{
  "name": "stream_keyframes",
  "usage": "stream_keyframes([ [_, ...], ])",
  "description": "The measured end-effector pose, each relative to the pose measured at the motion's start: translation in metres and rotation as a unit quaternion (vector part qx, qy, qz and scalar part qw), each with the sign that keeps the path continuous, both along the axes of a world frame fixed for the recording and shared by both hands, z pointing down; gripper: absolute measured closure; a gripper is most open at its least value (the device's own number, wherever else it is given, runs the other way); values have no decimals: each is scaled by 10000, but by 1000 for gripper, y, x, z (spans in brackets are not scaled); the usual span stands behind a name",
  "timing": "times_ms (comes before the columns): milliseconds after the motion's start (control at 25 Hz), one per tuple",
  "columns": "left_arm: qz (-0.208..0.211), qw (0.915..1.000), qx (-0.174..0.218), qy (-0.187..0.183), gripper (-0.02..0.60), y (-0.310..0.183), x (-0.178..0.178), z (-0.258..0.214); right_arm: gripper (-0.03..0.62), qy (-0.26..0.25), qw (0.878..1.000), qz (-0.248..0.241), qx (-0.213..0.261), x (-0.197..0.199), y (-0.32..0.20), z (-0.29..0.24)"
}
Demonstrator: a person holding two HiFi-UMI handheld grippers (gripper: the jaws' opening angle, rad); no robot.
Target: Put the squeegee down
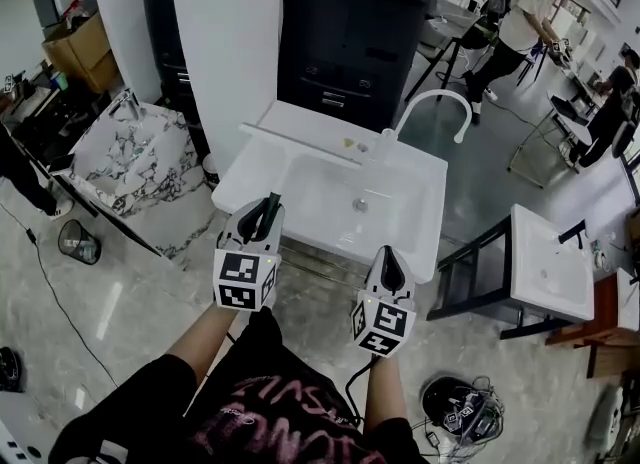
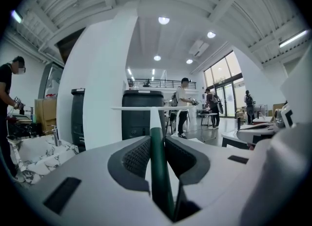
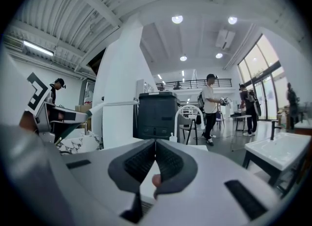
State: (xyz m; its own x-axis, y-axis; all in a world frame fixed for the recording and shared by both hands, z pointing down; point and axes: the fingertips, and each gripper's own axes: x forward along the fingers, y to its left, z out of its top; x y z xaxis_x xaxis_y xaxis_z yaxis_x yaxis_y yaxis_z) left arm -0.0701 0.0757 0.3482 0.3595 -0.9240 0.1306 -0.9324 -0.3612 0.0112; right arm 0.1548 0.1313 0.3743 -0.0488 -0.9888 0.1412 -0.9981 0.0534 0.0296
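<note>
Left gripper (image 2: 156,141) is clamped on the green handle of the squeegee (image 2: 159,174), which runs out between its jaws to a white blade set crosswise at the far end. It is held in the air over the near left edge of the white sink (image 1: 428,237). Right gripper (image 3: 155,145), near it over the sink's front edge, has its jaws pressed together with nothing between them.
</note>
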Motion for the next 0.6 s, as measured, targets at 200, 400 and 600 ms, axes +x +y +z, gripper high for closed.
stream_keyframes([
  [200,50,9999,-93,-26,488,-36,-3,13,574,-42,9999,94,-53,0,-34,9],
  [400,72,9997,-236,-13,488,-74,-5,25,574,-51,9997,143,-176,-2,-68,18],
  [600,131,9993,-346,12,488,-111,-8,34,574,-37,9995,183,-255,-8,-105,22],
])
